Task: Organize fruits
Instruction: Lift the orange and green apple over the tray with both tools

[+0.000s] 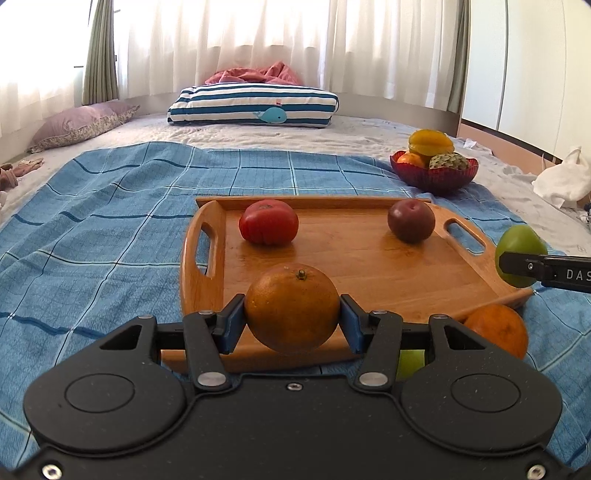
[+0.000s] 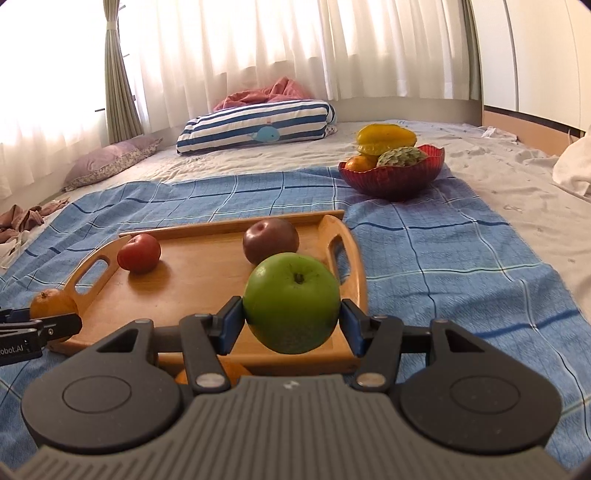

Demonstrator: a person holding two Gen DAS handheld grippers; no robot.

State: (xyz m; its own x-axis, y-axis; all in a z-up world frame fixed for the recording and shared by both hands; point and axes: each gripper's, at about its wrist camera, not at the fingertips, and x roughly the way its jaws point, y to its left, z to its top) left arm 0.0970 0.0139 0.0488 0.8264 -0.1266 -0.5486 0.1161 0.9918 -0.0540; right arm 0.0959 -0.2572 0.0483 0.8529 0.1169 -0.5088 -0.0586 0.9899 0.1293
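Left wrist view: both grippers are carrying round fruit above the wooden tray (image 1: 369,258).

The left gripper (image 1: 291,314) is clamping an orange (image 1: 291,306); the right gripper (image 2: 291,314) is clamping a green apple (image 2: 291,295). Each fruit is sitting between narrow blue pads, so a slip and a roll across the blue cloth (image 1: 110,221) is looking likely. A tomato (image 1: 269,221) and a plum (image 1: 410,220) are occupying the tray's far side; another orange (image 1: 498,328) is lying beside its near corner, and the red bowl (image 1: 434,177) is already looking full.

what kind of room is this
Most likely a bedroom: the fruit tray sits on a blue checked cloth spread over a bed, with a striped whale pillow at the far end and sheer curtains over the window behind.
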